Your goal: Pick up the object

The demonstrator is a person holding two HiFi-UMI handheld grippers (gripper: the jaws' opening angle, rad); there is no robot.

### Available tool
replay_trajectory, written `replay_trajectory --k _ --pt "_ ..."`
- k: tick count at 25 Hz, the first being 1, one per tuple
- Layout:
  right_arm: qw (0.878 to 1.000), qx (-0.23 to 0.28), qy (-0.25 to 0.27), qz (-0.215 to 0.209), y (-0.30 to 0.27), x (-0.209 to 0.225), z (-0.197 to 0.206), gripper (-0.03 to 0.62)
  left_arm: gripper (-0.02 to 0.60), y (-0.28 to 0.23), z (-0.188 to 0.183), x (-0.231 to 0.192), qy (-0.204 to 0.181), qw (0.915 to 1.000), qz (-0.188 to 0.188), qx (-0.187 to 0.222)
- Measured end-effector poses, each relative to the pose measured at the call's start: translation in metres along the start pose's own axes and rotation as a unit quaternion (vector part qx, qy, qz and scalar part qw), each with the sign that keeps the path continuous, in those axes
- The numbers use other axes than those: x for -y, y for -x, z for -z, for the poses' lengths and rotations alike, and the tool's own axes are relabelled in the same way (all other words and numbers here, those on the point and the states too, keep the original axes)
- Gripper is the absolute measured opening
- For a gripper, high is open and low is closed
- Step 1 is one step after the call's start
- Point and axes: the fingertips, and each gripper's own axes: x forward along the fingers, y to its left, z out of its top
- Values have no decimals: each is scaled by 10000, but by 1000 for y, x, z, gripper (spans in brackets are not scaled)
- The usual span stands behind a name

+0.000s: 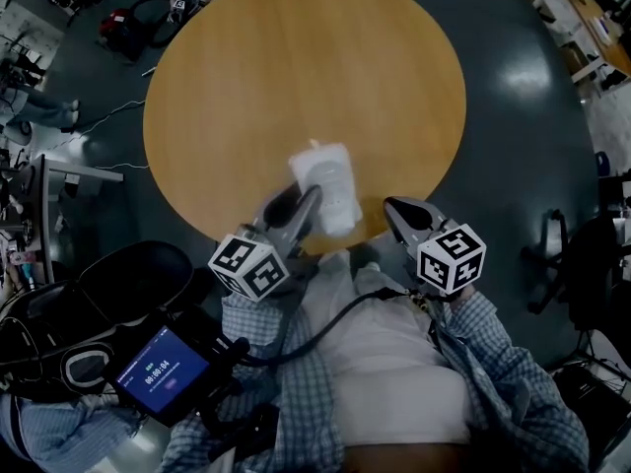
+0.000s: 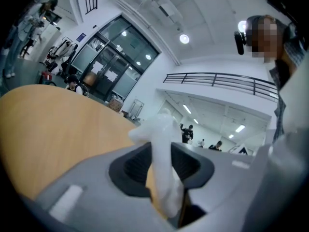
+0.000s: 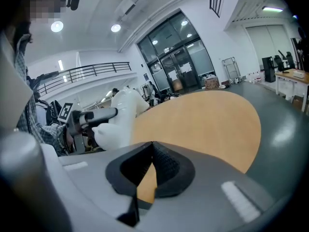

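A soft white pouch (image 1: 325, 180) is held over the near edge of the round wooden table (image 1: 296, 67). My left gripper (image 1: 301, 200) is shut on its lower side. In the left gripper view the pouch (image 2: 164, 149) stands pinched between the two dark pads of the left gripper (image 2: 161, 166). My right gripper (image 1: 399, 210) hovers just to the right of the pouch, apart from it, shut with nothing in it. In the right gripper view the right gripper (image 3: 152, 151) has its pads meeting, with the pouch (image 3: 120, 117) and the left gripper (image 3: 91, 115) to its left.
A black chair (image 1: 128, 274) stands at my lower left. Below it, a handheld device with a lit screen (image 1: 163, 372) is in view. Another chair (image 1: 562, 254) is on the grey floor to the right. Cables trail across the floor at the left.
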Motion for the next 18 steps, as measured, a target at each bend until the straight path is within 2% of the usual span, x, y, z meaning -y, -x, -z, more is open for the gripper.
replay_trajectory --k 7,18 --pt "9997 120 123 -157 12 -10 -9 6 124 20 -49 51 -252 9983 62 520" --pt "9991 197 110 -351 11 -12 -15 6 126 24 -54 60 -346 9971 0 677"
